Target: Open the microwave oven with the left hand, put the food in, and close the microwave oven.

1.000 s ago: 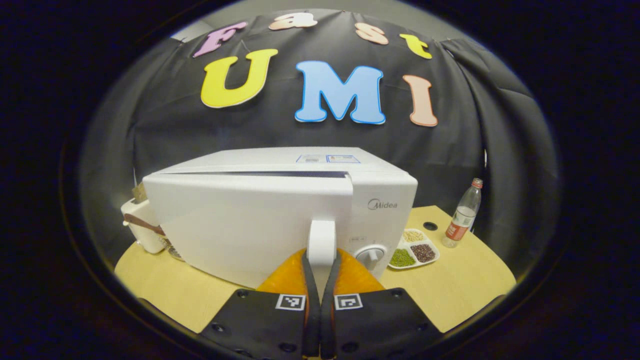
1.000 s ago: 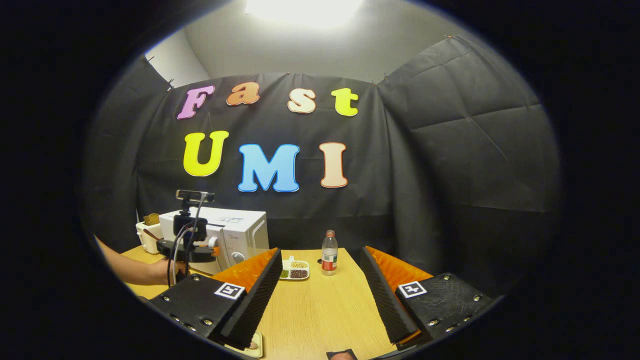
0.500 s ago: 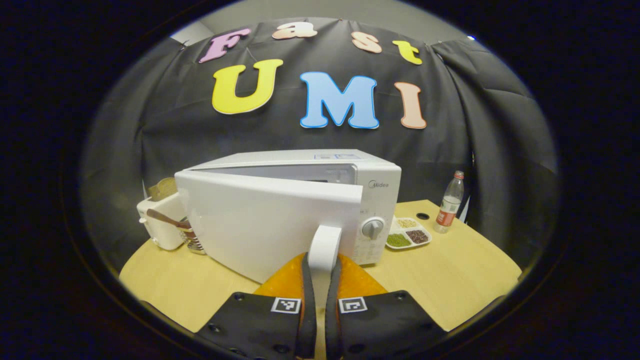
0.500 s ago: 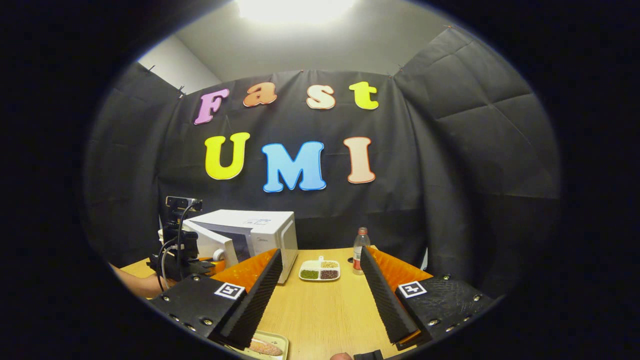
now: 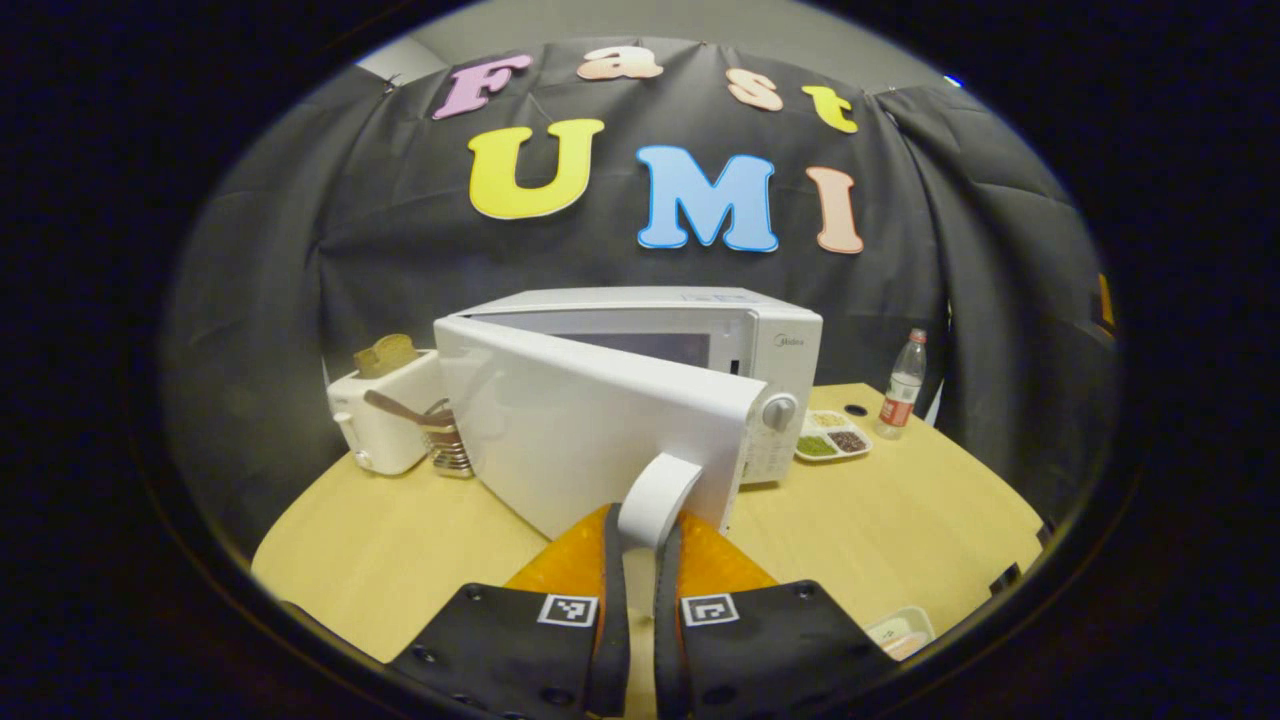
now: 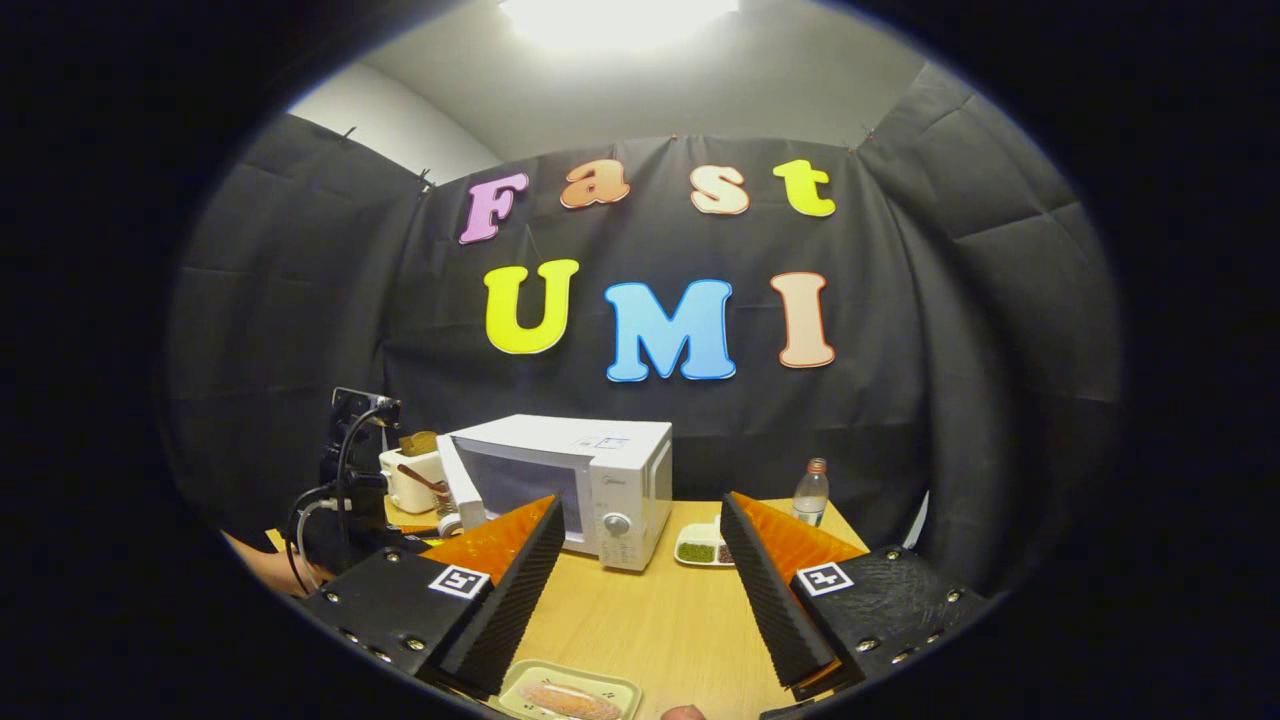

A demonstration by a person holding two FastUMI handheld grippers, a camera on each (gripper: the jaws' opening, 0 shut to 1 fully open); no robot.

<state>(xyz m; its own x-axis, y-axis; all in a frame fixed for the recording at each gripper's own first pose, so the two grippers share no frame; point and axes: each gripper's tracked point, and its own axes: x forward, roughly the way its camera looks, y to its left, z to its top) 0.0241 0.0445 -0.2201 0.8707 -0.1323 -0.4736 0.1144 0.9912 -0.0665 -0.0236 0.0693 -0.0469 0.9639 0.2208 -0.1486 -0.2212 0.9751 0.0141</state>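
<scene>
Left gripper (image 5: 640,560) clamped on door handle (image 5: 655,490); pull along hinge arc, fully open. Right gripper (image 6: 640,585) spread wide, empty.

In the left gripper view the microwave (image 5: 650,340) stands at the back of the worktop (image 5: 900,530), its door (image 5: 590,425) swung out toward the camera. A toaster (image 5: 385,420) stands just left of the microwave, with a divided dish (image 5: 832,440) just right of it and a bottle (image 5: 902,385) beyond that. In the right gripper view a tray of food (image 6: 570,692) lies at the worktop's near edge, well before the microwave.
</scene>
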